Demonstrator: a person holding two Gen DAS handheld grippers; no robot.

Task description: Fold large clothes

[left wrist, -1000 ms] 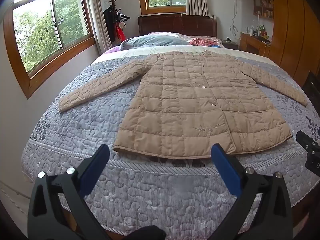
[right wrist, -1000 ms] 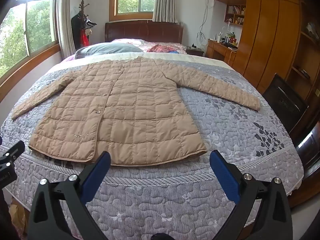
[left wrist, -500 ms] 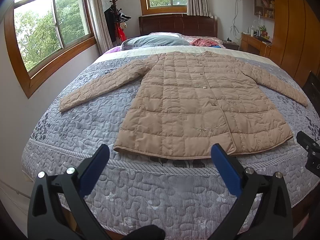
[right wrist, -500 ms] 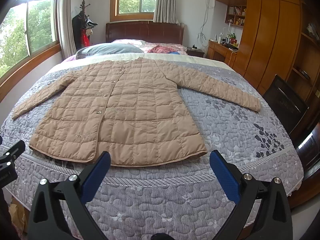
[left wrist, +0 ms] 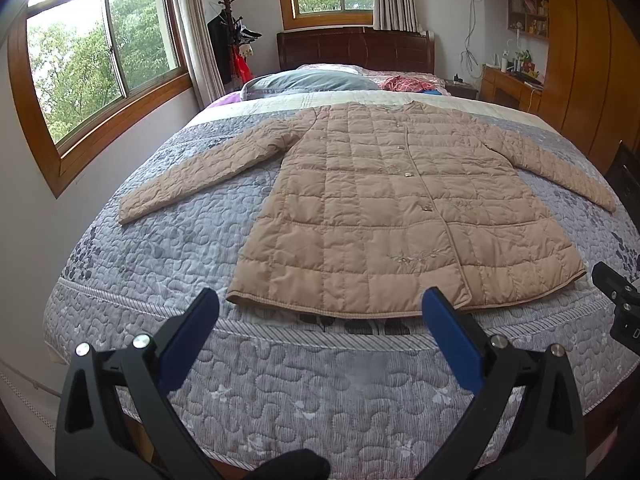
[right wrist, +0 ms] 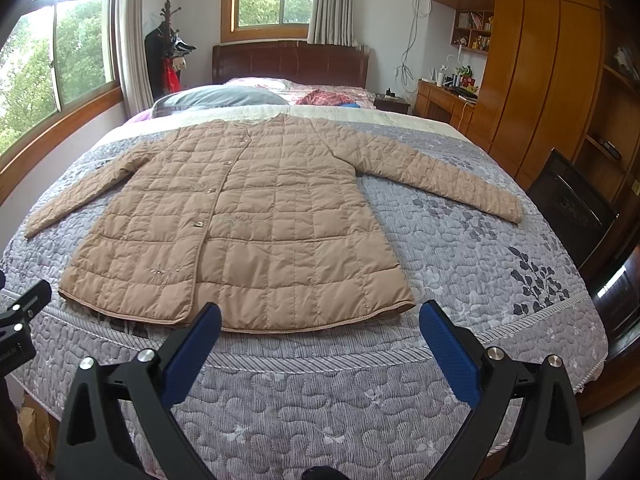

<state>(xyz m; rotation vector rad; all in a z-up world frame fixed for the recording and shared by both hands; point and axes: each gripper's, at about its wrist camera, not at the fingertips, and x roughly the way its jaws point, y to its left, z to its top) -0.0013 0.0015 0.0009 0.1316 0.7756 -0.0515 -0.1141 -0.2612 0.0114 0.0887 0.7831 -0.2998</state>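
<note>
A tan quilted long coat (left wrist: 384, 208) lies flat and buttoned on the bed, both sleeves spread out, hem toward me; it also shows in the right wrist view (right wrist: 248, 224). My left gripper (left wrist: 320, 312) is open and empty, held above the bed's foot just short of the hem's left part. My right gripper (right wrist: 320, 316) is open and empty, just short of the hem's right part. Part of the right gripper's body (left wrist: 618, 304) shows at the left view's right edge, and part of the left gripper's body (right wrist: 20, 320) at the right view's left edge.
The bed has a grey quilted cover (left wrist: 168, 248) and a dark headboard (left wrist: 356, 50), with pillows (left wrist: 308, 80) and a red cloth (left wrist: 408, 84) at the head. A wall with windows runs along the left. A wooden wardrobe (right wrist: 540, 80), a desk and a dark chair (right wrist: 572, 208) stand on the right.
Both grippers have edged very slightly forward toward the coat's hem. The coat has not moved and both grippers stay open.
</note>
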